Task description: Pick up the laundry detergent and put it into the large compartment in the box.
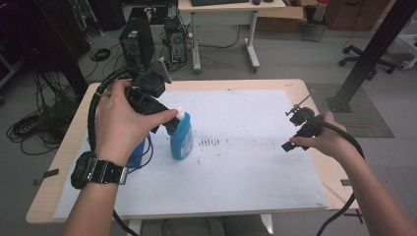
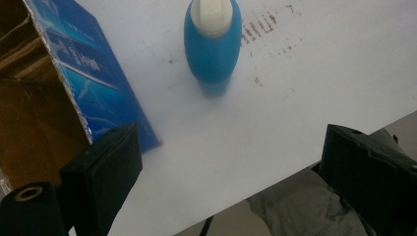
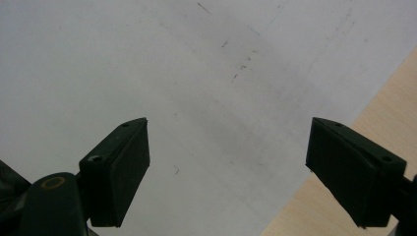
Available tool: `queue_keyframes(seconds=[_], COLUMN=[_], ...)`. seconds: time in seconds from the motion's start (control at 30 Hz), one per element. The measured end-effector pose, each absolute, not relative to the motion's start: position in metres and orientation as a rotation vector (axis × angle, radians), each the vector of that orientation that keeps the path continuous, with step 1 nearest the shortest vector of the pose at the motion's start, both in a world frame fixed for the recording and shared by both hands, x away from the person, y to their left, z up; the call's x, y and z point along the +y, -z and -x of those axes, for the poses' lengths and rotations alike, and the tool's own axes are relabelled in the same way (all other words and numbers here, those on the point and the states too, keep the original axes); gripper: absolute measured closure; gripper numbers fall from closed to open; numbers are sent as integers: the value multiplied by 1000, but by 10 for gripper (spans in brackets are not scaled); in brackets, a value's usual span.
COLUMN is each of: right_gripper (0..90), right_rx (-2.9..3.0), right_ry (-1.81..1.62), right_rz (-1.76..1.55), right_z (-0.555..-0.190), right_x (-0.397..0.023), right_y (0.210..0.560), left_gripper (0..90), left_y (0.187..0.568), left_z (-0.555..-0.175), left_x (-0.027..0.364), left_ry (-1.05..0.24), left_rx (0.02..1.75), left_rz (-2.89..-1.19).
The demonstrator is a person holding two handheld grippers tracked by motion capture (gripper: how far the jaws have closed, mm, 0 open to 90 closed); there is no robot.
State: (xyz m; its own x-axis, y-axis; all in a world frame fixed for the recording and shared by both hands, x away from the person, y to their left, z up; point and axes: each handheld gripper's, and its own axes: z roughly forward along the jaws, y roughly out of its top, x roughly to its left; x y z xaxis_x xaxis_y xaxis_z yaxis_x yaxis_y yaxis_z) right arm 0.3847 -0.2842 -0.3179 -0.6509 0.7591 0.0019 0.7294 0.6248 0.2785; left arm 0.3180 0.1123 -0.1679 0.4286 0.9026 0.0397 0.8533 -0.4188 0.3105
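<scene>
A blue bottle (image 1: 181,139) with a white cap (image 1: 180,113) stands upright on the white sheet (image 1: 246,167), left of the middle. My left gripper (image 1: 163,126) hangs just above and left of its cap, held in a hand wearing a black watch. In the left gripper view the jaws of the left gripper (image 2: 236,182) stand wide open and empty, with the bottle (image 2: 212,46) beyond them. An open blue box (image 2: 88,73) lies to the bottle's left. Over the sheet's right side my right gripper (image 1: 293,130) is open; its view shows the right gripper (image 3: 228,172) with nothing between its jaws.
The wooden table (image 1: 69,147) borders the sheet; its edge (image 3: 378,142) runs close to the right gripper. Dark smudges (image 1: 210,142) mark the sheet right of the bottle. Beyond the table stand a computer tower (image 1: 137,44), cables and a desk leg (image 1: 252,39).
</scene>
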Motion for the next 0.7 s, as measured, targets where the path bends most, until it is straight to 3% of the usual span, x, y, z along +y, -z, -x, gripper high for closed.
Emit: queue_keyframes(seconds=[0.7], right_gripper=[161], right_rx=[2733], right_ry=[-371], right_rz=[-1255], right_z=[-388], right_x=[-287], right_y=[324], left_gripper=[83], left_y=[171], left_z=[-332], left_x=[105], left_ry=[-282], left_rx=[1543], left_rz=[-2444])
